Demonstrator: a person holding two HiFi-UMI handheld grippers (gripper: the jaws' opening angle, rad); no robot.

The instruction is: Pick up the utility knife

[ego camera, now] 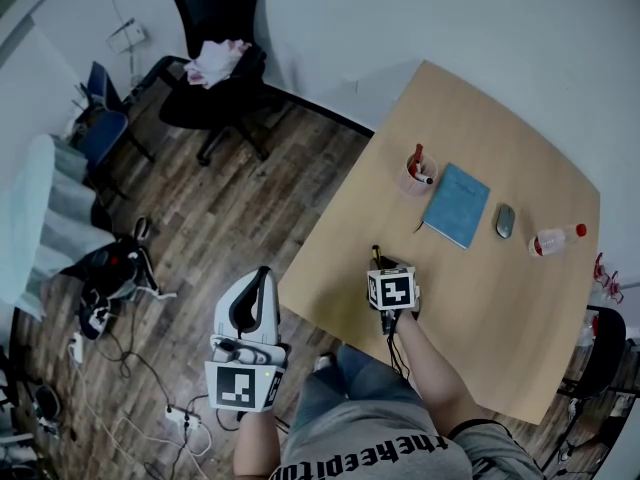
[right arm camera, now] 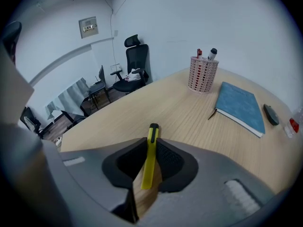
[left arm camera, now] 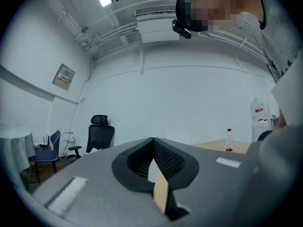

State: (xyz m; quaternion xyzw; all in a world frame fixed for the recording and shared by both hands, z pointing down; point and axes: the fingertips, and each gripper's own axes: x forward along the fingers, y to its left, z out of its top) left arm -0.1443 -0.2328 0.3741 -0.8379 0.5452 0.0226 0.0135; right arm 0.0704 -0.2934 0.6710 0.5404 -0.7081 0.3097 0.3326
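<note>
Your right tool (right arm camera: pixel 150 142) was closed down narrow on the utility knife (right arm camera: pixel 149 161), its two dark pads pressed against the yellow handle from either side. The knife ran straight out along the line of the jaws, with its black end sticking out past the tips at 12 o'clock in the right gripper view. I could not tell whether the knife had cleared the bench (ego camera: pixel 500 298) or was resting on it. In the head view you had that tool angled down over the bench's near left part, close to the edge, its marker cube (ego camera: pixel 392 288) facing up at the camera.

From the knife, the pink mesh pen basket (ego camera: pixel 417 174) stood at 1 o'clock, well apart. The blue notebook (ego camera: pixel 457 205) lay flat just beside the basket, toward 2 o'clock from the knife. Beyond the notebook at 3 o'clock sat a dark mouse (ego camera: pixel 505 220), and past that a clear bottle (ego camera: pixel 555 239) with a red cap lay on its side.

Your left tool (left arm camera: pixel 152 140) was off the bench, at 8 o'clock from the right one, held over the wooden floor (ego camera: pixel 250 198). Its jaws met at the tips with nothing between them, and it pointed level toward the far wall. A black office chair (ego camera: pixel 215 28) stood at 11 o'clock in the head view, with a pale cloth (ego camera: pixel 215 61) on its seat.
</note>
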